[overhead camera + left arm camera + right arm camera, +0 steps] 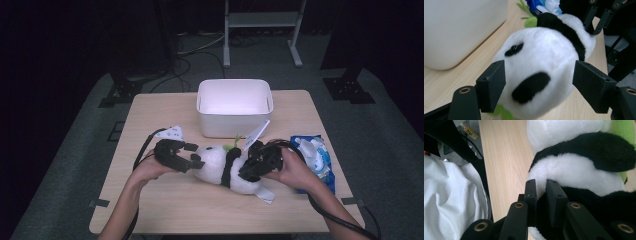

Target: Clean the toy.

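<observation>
A black-and-white panda plush lies on the wooden table, its head toward the left. My left gripper is open, its two jaws on either side of the panda's head. My right gripper is shut on a fold of the panda's body fur, pinched between its fingertips. A green leaf piece sticks out near the panda's neck.
A white plastic bin stands at the back middle of the table. A blue and white packet lies at the right, behind my right hand. A white tag leans by the bin.
</observation>
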